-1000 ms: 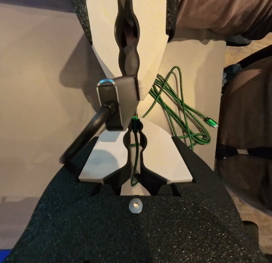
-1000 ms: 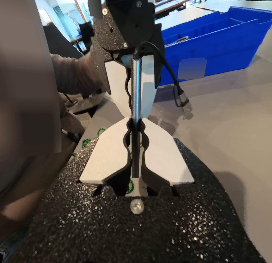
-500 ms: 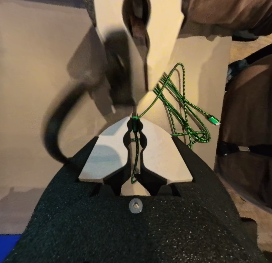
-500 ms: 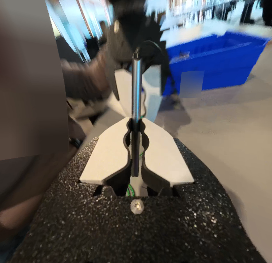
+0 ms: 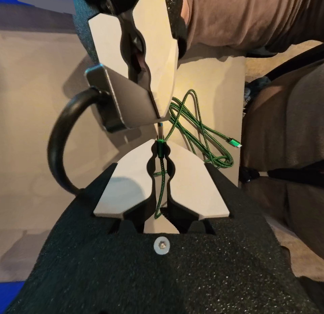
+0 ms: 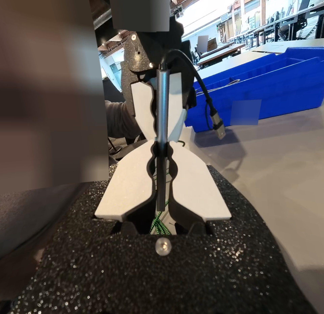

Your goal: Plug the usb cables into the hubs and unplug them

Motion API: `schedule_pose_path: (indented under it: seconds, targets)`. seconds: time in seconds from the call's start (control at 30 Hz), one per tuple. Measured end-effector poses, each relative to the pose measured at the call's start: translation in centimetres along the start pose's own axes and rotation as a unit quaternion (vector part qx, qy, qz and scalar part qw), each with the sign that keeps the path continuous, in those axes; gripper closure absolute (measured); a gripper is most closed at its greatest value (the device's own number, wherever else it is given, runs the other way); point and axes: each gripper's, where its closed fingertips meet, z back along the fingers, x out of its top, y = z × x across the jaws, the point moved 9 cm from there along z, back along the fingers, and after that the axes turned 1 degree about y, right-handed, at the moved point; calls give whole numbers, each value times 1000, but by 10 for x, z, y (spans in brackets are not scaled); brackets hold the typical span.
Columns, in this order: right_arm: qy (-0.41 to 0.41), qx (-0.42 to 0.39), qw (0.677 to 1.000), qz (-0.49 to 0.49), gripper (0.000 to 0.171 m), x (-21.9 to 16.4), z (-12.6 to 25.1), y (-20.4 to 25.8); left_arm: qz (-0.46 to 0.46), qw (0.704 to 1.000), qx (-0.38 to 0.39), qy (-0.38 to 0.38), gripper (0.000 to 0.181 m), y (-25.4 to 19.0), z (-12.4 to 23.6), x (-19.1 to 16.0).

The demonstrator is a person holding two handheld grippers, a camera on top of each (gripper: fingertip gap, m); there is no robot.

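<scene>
Beyond the right tool (image 6: 162,145), a blue bin (image 6: 273,87) stands on the grey table (image 6: 273,165). That tool is clamped edge-on around a slim grey hub (image 6: 161,116), whose black lead (image 6: 201,84) curls off to the tool's right and ends in a hanging metal plug (image 6: 219,128). The left tool (image 5: 161,145), tip to tip with the right one, is closed on the green cable (image 5: 192,128) connector, its metal tip just under the hub's edge, loose coils lying on the table to that tool's right.

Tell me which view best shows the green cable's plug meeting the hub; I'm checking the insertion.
The left wrist view: the green cable's plug reaches the hub edge. The right wrist view shows the hub edge-on, hiding that plug.
</scene>
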Motion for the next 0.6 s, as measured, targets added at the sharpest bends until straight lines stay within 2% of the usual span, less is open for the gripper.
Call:
schedule_pose_path:
  seconds: [0.57,0.6]
  targets:
    - [71,-98,990,74,162,1,-1,5,-10,995,62,71,175,5,-9,2]
    - [73,-97,990,75,158,0,-1,5,-8,995,66,77,175,5,-9,1]
